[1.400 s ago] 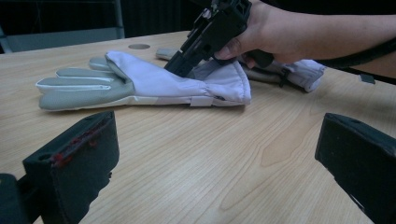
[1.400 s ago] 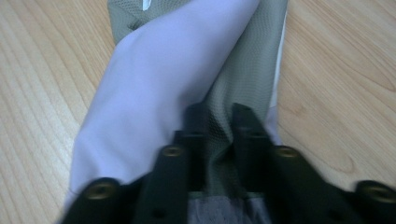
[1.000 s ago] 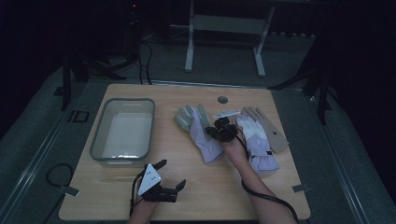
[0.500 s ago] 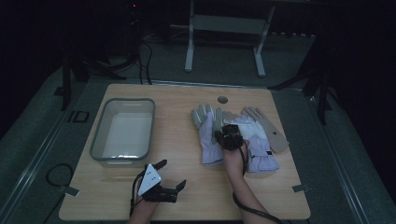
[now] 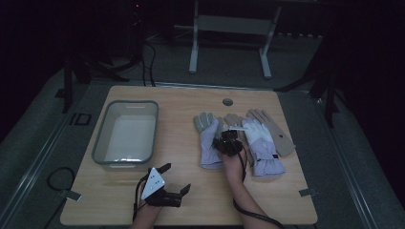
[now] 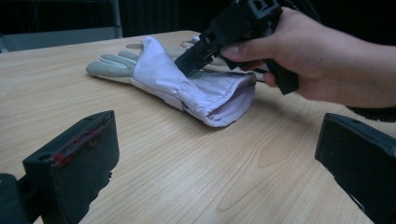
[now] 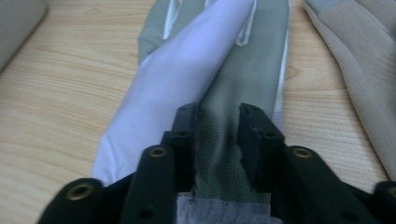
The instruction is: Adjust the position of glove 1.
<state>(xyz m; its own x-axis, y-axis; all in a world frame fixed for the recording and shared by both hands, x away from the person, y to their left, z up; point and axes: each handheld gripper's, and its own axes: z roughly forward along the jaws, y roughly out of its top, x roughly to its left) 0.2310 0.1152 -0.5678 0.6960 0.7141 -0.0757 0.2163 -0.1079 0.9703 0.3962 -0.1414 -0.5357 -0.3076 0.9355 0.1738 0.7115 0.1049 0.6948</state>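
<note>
Grey tub (image 5: 125,135) sits on the left part of the desk (image 5: 191,200), nothing in it that I can make out.

Left claw (image 5: 175,178) rests low at the near edge of the desk, jaws spread wide, nothing between them. In the left gripper view it looks across bare wood toward a glove.

Lilac glove (image 5: 209,141) lies flat just right of centre, grey fingers pointing away from the person, cuff toward them.

Right claw (image 5: 227,139) is down on this glove's right edge, with a hand (image 6: 299,56) around it. Its jaws have just been opening. In the right gripper view they stand partly apart with a strip of the glove's grey mesh (image 7: 224,116) between them; whether the pads press the fabric I cannot tell.

Second lilac glove (image 5: 260,145) lies right of the claw, with a beige glove (image 5: 282,138) at its far side.
</note>
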